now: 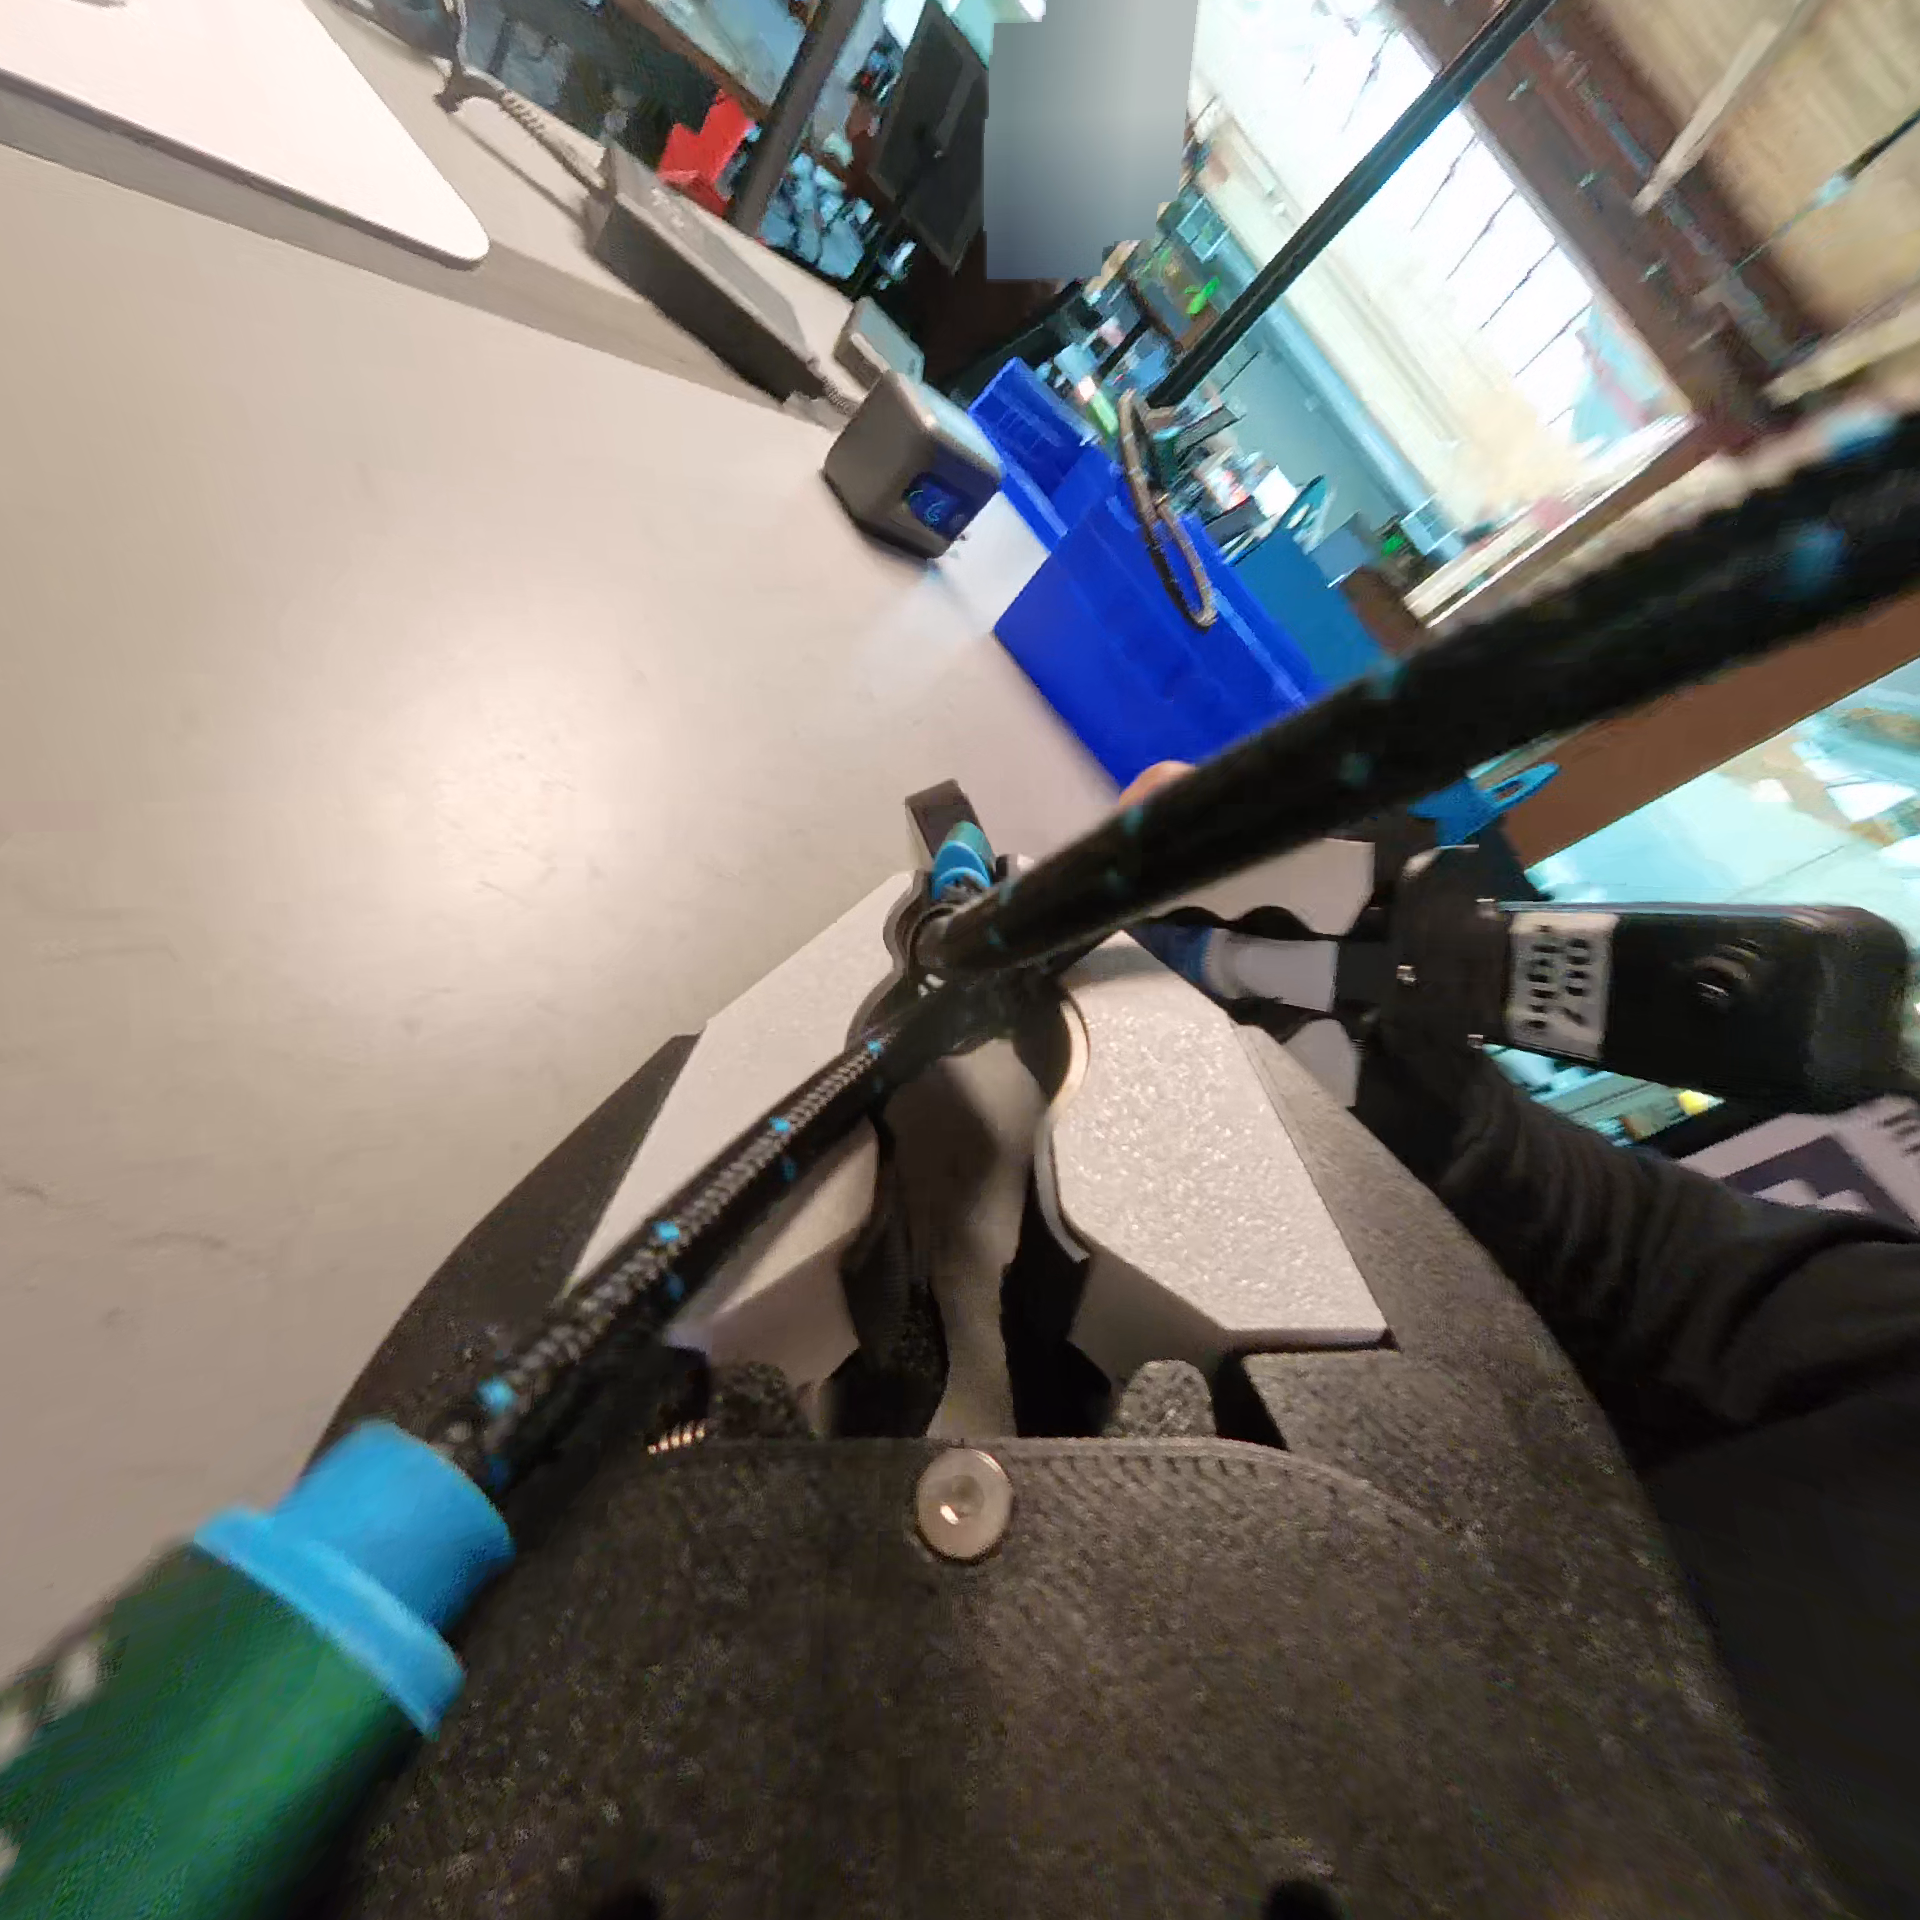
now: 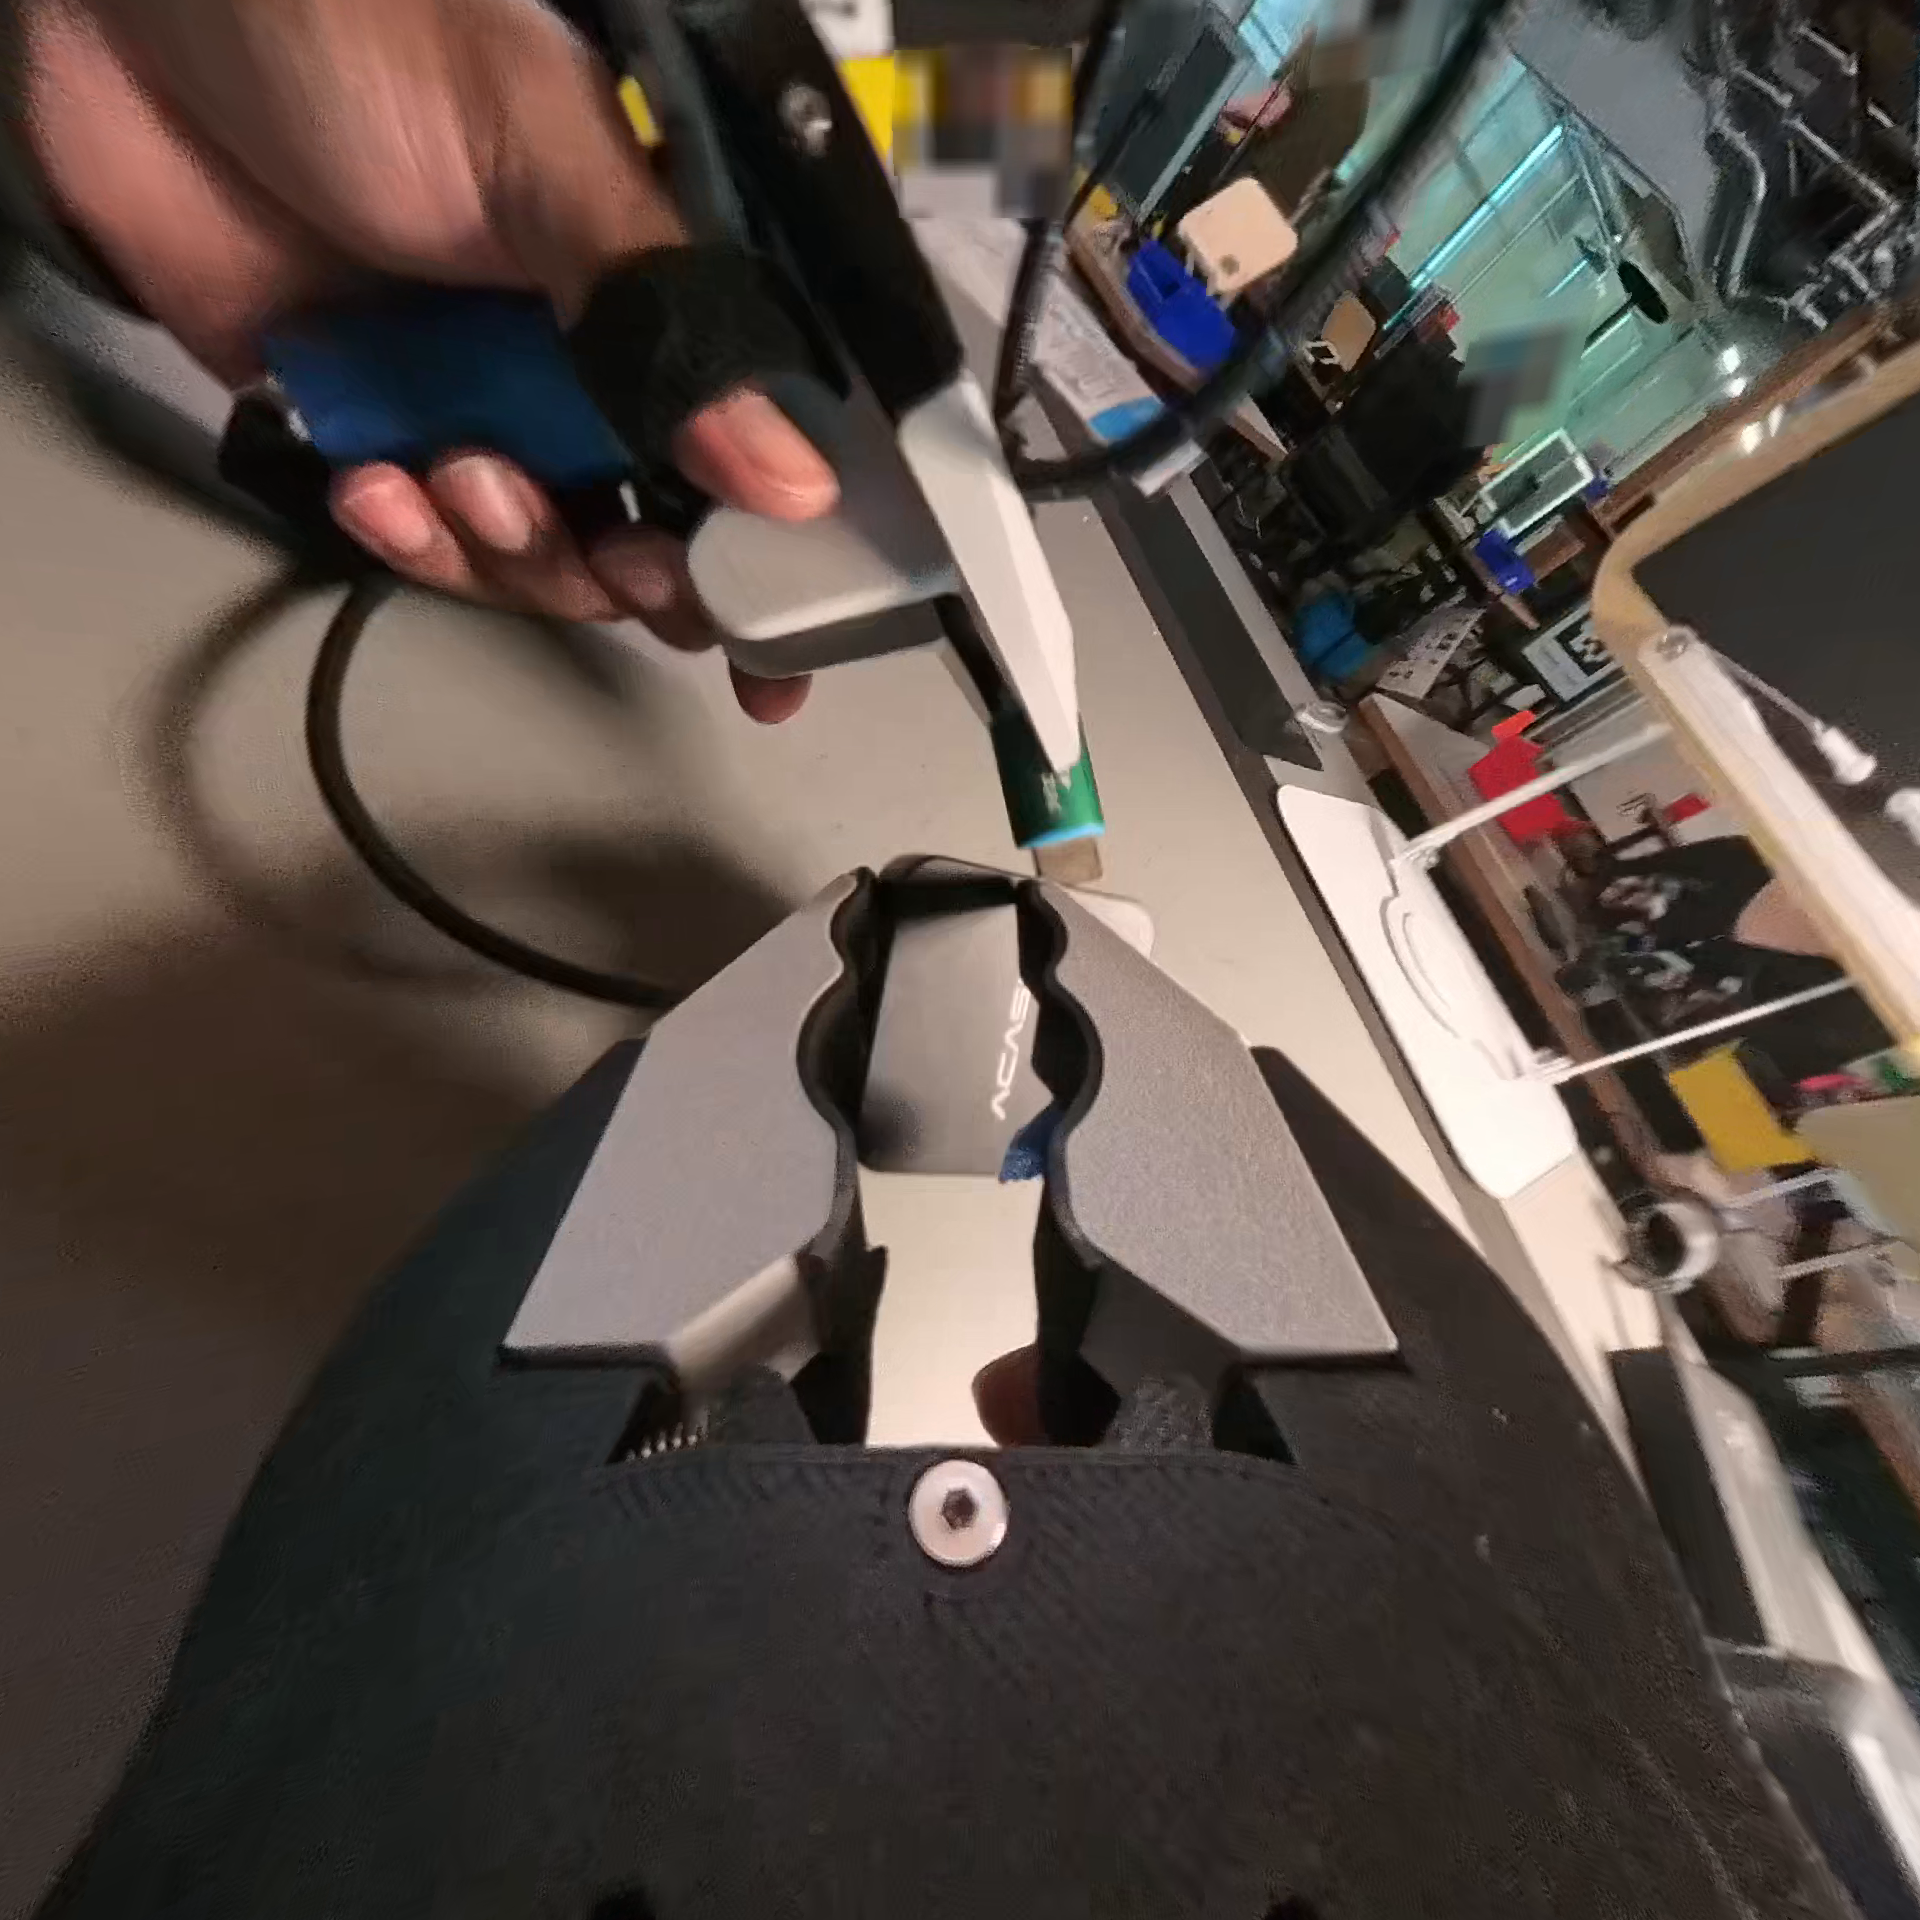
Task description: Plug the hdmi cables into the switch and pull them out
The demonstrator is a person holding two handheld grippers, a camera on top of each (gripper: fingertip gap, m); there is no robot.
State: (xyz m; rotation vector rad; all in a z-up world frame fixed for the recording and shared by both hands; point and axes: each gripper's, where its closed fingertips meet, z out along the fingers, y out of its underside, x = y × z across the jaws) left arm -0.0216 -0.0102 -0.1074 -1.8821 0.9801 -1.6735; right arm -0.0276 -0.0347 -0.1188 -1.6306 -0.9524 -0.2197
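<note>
Between the right tongs point(image 2: 951, 894), pressed against its two sides, sits the dark grey switch point(image 2: 940, 1049), lying flat on the pale surface point(image 2: 156, 935). Just beyond its far edge hangs a green-and-blue HDMI plug point(image 2: 1060, 805), metal tip pointing down at the switch but not yet in it; a small gap shows. That plug is pinched by the left tongs point(image 2: 1013, 717), coming in from the far left with the person's hand point(image 2: 499, 436) behind. From the left wrist view, a braided black cable point(image 1: 1351, 727) crosses the tongs, and another green plug point(image 1: 208, 1683) lies near the lens.

The step in hand looks like insertion. To do it well, square the plug's flat face with the port, keep the switch clamped so it cannot slide, and push straight along the port's axis without rocking.
</note>
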